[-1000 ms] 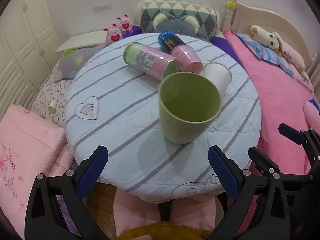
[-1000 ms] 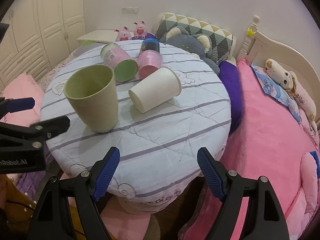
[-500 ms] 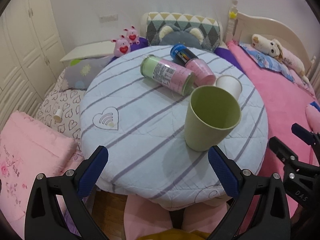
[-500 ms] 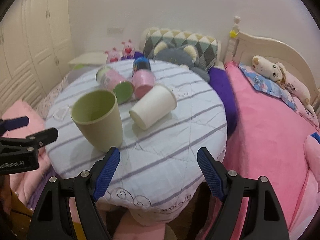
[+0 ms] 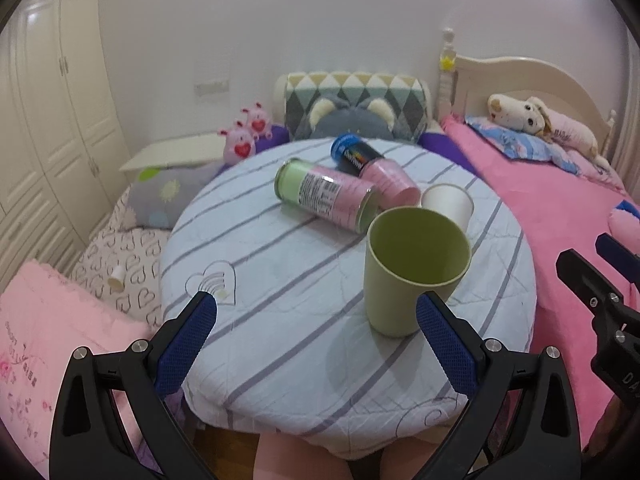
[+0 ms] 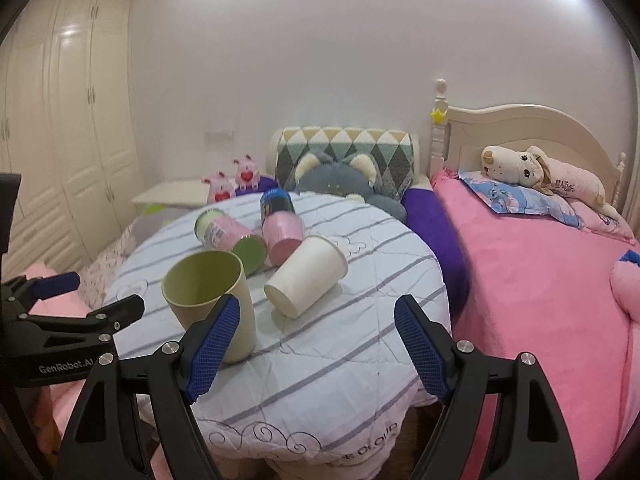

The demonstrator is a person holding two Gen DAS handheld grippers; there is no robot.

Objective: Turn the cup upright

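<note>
The tall pale-green plastic cup [image 5: 412, 272] stands upright on my round worktop [image 5: 280, 280], which is draped in a light-blue quilted cloth with grey stripes, and I take that cup as my landmark. My left tongs [image 5: 316, 344] hang in front of it over the near edge of the worktop, spread wide and gripping nothing; the right-hand blue pad [image 5: 446, 348] overlaps the cup's lower right side in the left wrist view, though I cannot tell whether it touches. My right tongs [image 6: 316, 344] sit to the right of the cup, also parted wide and empty, with one blue pad [image 6: 212, 344] in front of the cup's wall in the right wrist view.

Just behind and to the right of the green cup, a white paper cup [image 6: 306, 282] lies on its side, its base pointing toward me and its mouth away. Behind the green cup a pink canister with a green interior [image 5: 326, 196] lies on its side, its open end near the cup's rim. A pink cup [image 5: 390, 180] lies beside that canister, farther back, with a dark blue can [image 5: 352, 154] at its far end.

Beyond the worktop from the cup rests a grey bear-eared cushion [image 5: 346, 120]. To the cup's right stretches a bed with a pink blanket [image 6: 540, 280], and a cream plush dog [image 6: 536, 172] lies at its headboard.
</note>
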